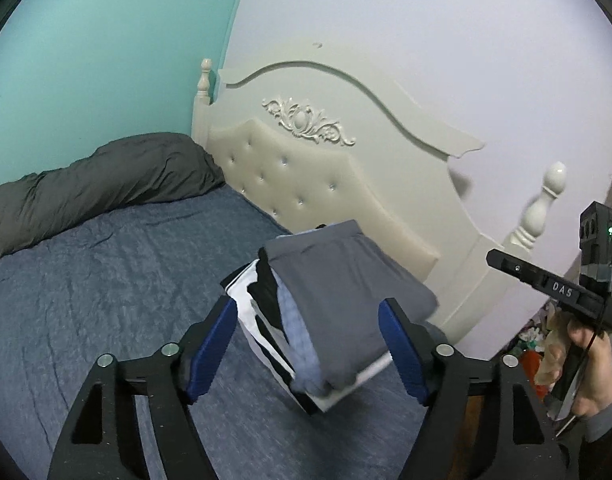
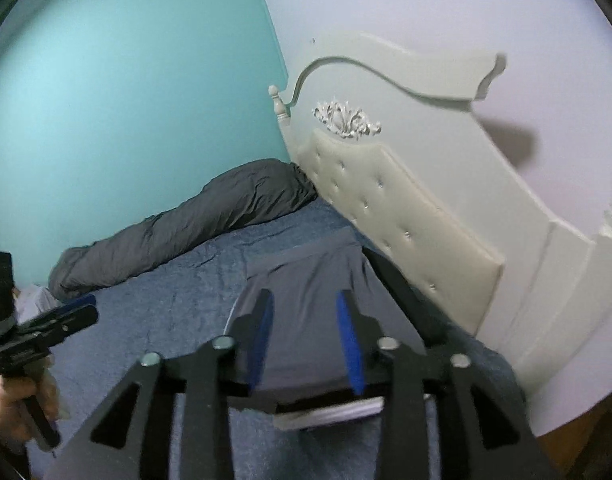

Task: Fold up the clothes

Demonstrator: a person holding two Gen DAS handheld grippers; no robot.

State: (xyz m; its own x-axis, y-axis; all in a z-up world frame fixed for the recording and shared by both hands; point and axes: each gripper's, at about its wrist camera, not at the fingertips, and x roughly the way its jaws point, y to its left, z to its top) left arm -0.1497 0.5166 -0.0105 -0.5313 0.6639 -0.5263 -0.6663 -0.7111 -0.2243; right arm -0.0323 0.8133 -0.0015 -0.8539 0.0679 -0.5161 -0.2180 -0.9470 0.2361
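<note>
A stack of folded clothes (image 1: 338, 312) lies on the blue bed near the headboard, with a folded grey garment (image 1: 346, 288) on top and black, white and light blue layers under it. My left gripper (image 1: 310, 344) is open, its blue pads on either side of the stack's near end, holding nothing. In the right wrist view the grey garment (image 2: 306, 292) lies just beyond my right gripper (image 2: 306, 320), which is open and empty above it. The right gripper also shows in the left wrist view (image 1: 562, 292), held in a hand at the right.
The blue bedspread (image 1: 106, 300) covers the bed. A dark grey rolled duvet (image 1: 86, 192) lies along the teal wall. The cream tufted headboard (image 1: 326, 168) stands right behind the stack. Clutter lies on the floor at the far right (image 1: 534, 344).
</note>
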